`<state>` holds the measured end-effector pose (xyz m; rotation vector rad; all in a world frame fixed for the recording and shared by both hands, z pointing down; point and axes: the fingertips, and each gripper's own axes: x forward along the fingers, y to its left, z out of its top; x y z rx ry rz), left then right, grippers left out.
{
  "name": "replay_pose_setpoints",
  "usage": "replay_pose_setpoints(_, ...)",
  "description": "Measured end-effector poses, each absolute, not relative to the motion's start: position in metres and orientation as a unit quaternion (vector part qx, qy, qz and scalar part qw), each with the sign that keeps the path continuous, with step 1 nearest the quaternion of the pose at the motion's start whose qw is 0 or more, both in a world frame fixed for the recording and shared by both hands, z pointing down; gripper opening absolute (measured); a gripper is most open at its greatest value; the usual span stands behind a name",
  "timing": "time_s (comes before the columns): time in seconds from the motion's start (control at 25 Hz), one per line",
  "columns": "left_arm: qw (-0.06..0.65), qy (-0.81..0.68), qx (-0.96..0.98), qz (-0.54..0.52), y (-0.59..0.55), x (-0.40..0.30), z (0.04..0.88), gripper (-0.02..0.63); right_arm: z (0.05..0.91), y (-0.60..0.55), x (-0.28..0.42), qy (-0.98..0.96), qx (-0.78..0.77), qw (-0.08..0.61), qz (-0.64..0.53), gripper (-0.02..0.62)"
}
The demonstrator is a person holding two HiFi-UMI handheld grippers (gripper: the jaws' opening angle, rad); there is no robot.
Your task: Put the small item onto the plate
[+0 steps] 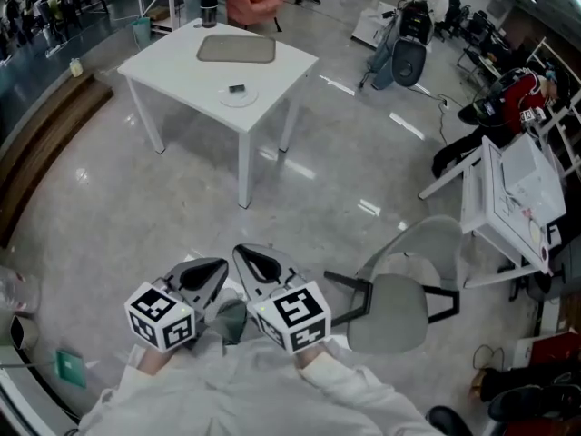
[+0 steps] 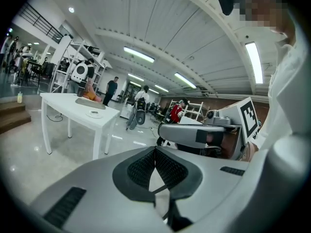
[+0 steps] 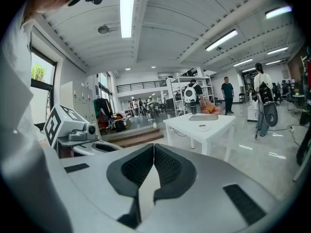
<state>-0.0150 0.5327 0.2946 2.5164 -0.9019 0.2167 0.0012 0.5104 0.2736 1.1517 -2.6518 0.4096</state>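
The right gripper (image 3: 153, 148) holds its jaws pressed together on nothing, the white surface (image 3: 222, 125) stands well apart at two o'clock bearing a plate (image 3: 201, 127) and a grey mat (image 3: 203, 117), and the left gripper (image 3: 103, 148) sits at nine o'clock.

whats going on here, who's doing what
A person stands on the open floor with a gripper in each hand, some way short of the white table. The left claw and the right claw are both shut with nothing between them. On the table a small dark item appears to lie on a white plate, with a grey tray and a dark bottle behind it.
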Motion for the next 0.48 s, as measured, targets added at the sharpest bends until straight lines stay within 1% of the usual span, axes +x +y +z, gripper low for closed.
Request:
replay_pose_setpoints(0.32, 0.207, -0.307, 0.926, 0.077, 0.434, -0.039, 0.28, 0.009, 0.265, 0.418, -0.017, -0.888, 0.428, 0.099, 0.136, 0.015)
replay_pose_setpoints(0.48, 0.2, -0.288, 0.933, 0.082, 0.397, -0.043, 0.279, 0.009, 0.253, 0.38, -0.023, -0.89, 0.433, 0.058, 0.131, 0.014)
